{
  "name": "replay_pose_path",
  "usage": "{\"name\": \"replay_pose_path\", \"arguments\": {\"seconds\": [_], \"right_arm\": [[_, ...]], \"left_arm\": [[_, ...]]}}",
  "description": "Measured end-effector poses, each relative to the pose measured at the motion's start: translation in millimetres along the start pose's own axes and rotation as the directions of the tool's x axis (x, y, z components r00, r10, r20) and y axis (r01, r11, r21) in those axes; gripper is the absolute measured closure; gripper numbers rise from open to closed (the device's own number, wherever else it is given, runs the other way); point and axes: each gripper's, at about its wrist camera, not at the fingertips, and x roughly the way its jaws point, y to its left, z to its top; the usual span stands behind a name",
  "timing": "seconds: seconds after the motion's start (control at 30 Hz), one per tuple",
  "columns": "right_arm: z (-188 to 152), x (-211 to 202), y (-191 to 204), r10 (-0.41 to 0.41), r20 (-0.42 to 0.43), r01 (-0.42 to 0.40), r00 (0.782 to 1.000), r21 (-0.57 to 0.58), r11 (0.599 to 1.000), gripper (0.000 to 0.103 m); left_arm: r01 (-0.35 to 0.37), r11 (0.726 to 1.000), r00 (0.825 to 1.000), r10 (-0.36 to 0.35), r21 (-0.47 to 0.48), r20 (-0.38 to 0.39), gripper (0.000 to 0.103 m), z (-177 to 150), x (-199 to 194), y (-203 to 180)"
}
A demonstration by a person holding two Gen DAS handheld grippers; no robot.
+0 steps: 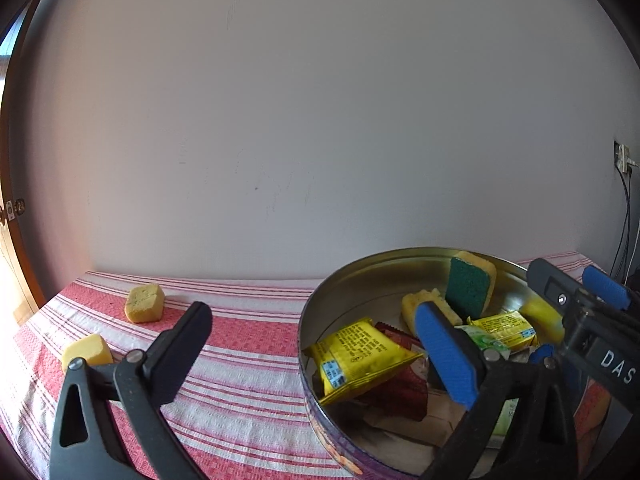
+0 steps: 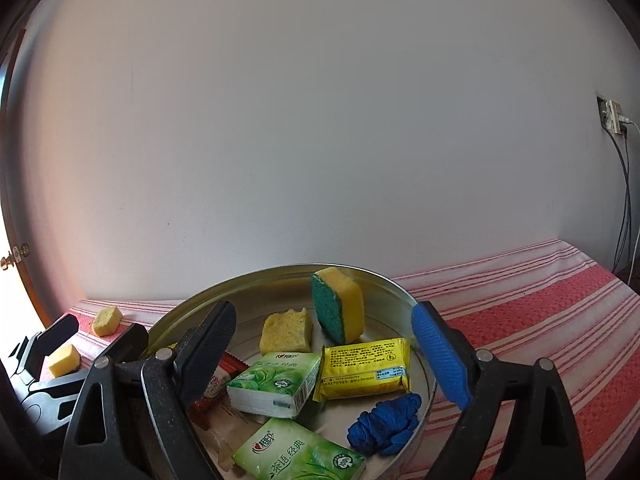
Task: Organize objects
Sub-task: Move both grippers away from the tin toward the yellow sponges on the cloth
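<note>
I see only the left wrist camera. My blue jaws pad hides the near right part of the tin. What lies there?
Observer: A blue bundle, like knotted cord, lies on the floor of the tin, just in front of the yellow packet.
Operator: How many green packs are inside? I see only a piece of one.
Observer: Two. One green pack lies in the middle, and a second green pack lies at the near edge.
Operator: Does the right gripper hold anything?
Observer: No. The right gripper is empty, its jaws wide open above the tin.
</note>
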Motion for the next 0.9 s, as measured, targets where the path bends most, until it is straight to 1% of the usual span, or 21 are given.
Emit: {"name": "replay_pose_path", "arguments": {"seconds": [0.13,0.17,0.23,0.27,0.37,0.4,0.5,0.7,0.9], "right_arm": [[-4.1,-7.0,4.4,-0.054,0.035,0.054,0.998,0.019,0.998,0.012],[-4.5,-1.3,-3.4,-0.06,0.043,0.059,0.997,0.023,0.998,0.012],[-6.9,0.7,2.3,-0.079,0.049,0.078,0.996,0.014,0.997,0.011],[-7.3,5.6,-2.0,-0.086,0.049,0.085,0.995,0.01,0.996,0.011],[-8.7,8.5,0.8,-0.077,0.047,0.076,0.996,0.021,0.997,0.011],[-10.9,8.4,-5.6,-0.077,0.047,0.075,0.996,0.025,0.997,0.011],[-15.6,9.5,-7.7,-0.086,0.052,0.085,0.995,0.024,0.996,0.011],[-14.2,-4.8,-1.3,-0.147,0.073,0.149,0.986,-0.014,0.989,0.011],[-16.1,-3.7,-1.8,-0.166,0.063,0.168,0.984,-0.021,0.986,0.011]], "left_arm": [[-0.009,1.0,1.0,0.009,0.006,0.0,0.0,-3.1,1.4,3.5],[-0.012,1.0,1.0,0.013,0.007,-0.001,0.0,-4.1,1.5,4.1],[-0.021,1.0,1.0,0.021,0.009,-0.003,0.0,-5.9,1.3,5.1],[-0.025,1.0,1.0,0.025,0.008,-0.004,0.0,-6.3,1.5,6.2],[-0.028,1.0,1.0,0.028,0.004,-0.009,0.0,-9.0,1.4,9.4],[-0.031,1.0,0.999,0.031,0.003,-0.011,0.0,-10.0,1.1,10.1],[-0.039,0.999,0.999,0.039,-0.001,-0.016,0.0,-12.3,-2.1,12.8],[-0.052,0.999,0.999,0.052,-0.013,-0.003,0.0,-15.4,-9.0,20.3],[-0.049,0.998,0.999,0.049,-0.027,0.002,0.0,-16.8,-14.5,27.0]]}}
